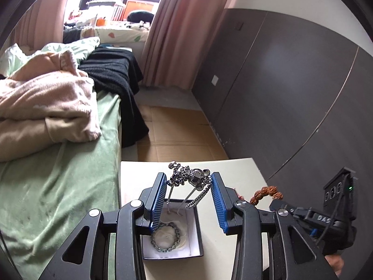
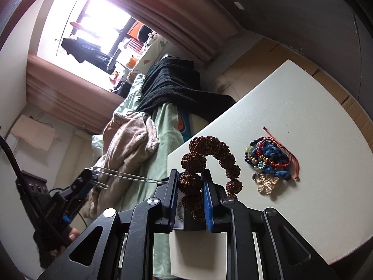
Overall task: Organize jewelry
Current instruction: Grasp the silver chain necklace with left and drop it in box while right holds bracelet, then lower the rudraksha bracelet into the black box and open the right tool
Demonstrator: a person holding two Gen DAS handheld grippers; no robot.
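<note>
silver chain necklace [image 1: 190, 177] — dangling above open box [image 1: 172, 231] | brown bead bracelet [image 2: 205, 161] — clamped, arched upright

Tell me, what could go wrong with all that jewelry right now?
The silver chain necklace with dark stones hangs between the left gripper and the small black box; its dangling chains could miss the box or tangle with the chain bracelet inside. The brown bumpy bead bracelet, pinched in the right gripper, might slip out.
</note>
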